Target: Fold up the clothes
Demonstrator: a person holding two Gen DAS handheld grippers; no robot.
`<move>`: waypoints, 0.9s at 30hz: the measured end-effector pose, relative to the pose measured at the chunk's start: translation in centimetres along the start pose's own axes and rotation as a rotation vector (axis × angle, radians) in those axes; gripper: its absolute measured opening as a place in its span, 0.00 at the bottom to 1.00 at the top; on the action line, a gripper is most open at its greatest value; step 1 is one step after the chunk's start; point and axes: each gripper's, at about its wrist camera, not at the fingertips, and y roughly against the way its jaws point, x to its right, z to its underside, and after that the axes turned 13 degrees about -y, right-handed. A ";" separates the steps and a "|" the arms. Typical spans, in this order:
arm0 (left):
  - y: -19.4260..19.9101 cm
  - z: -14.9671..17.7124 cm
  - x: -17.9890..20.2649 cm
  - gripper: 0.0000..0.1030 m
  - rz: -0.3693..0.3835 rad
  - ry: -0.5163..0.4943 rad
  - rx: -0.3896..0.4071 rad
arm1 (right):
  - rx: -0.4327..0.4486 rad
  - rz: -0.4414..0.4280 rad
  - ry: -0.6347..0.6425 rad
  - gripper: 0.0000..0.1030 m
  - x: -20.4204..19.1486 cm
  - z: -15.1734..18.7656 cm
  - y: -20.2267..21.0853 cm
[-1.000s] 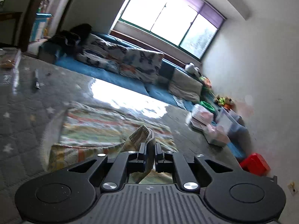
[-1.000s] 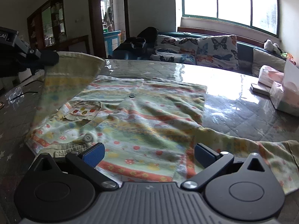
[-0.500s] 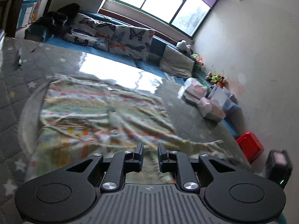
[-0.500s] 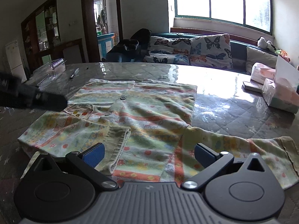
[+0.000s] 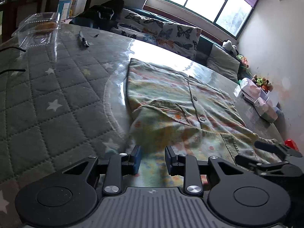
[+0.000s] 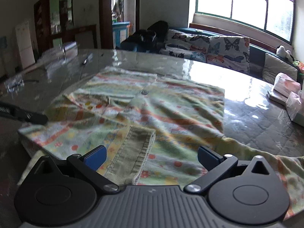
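Observation:
A pale striped, patterned button shirt lies flat on the quilted grey table; it also shows in the right wrist view. One sleeve is folded over the body, its ribbed cuff lying on top. The other sleeve stretches out to the right. My left gripper is open and empty over the shirt's near edge. My right gripper is open wide and empty, just above the cuff; it also shows in the left wrist view.
A clear plastic box and a small dark tool sit at the table's far left. Tissue packs stand at the right edge. A sofa with butterfly cushions runs behind the table.
My left gripper let go of the sleeve cuff, which now lies folded on the shirt body. The gripper opened and swung left to the shirt's edge. My right gripper stayed open and moved closer.

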 end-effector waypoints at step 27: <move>-2.5 -3.5 0.9 0.33 0.017 -0.018 0.033 | -0.002 0.034 -0.018 1.00 0.7 -0.4 -0.4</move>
